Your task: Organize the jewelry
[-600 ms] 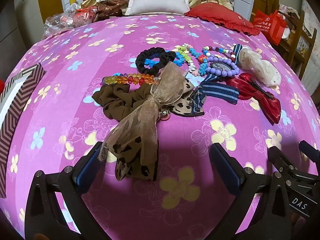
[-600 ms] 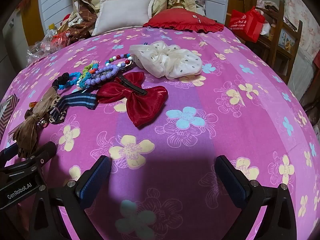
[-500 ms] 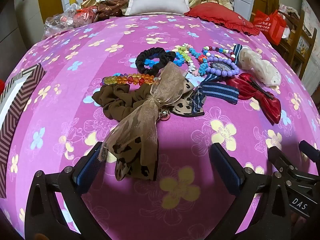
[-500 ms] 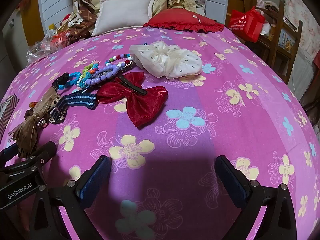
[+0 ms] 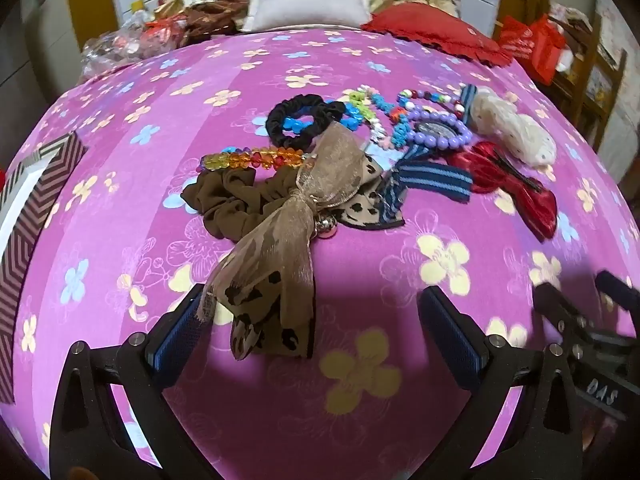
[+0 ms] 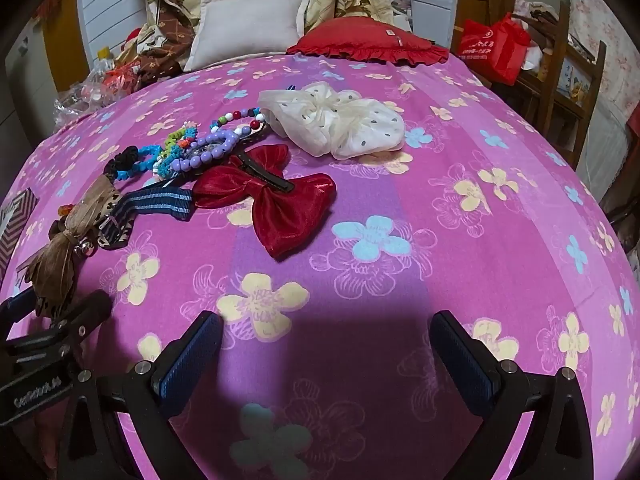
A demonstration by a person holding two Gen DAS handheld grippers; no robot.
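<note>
A pile of hair accessories and bead bracelets lies on a pink flowered bedspread [image 5: 360, 408]. My left gripper [image 5: 312, 332] is open and empty; the tail of a sheer brown leopard bow [image 5: 276, 264] lies between its fingers. Behind the bow are a brown scrunchie [image 5: 228, 200], an amber bead bracelet [image 5: 252, 159], a black scrunchie [image 5: 304, 120], a purple bead bracelet [image 5: 440, 132], a blue striped bow [image 5: 432, 180], a red bow clip [image 6: 280, 200] and a white dotted scrunchie [image 6: 340, 124]. My right gripper [image 6: 328, 356] is open and empty over bare bedspread, in front of the red bow.
A box with a zigzag-patterned rim [image 5: 24, 216] sits at the left edge of the bed. Pillows [image 6: 248, 24] and a red cushion [image 6: 368, 44] lie at the far end. A wooden chair with a red bag [image 6: 496, 48] stands to the right.
</note>
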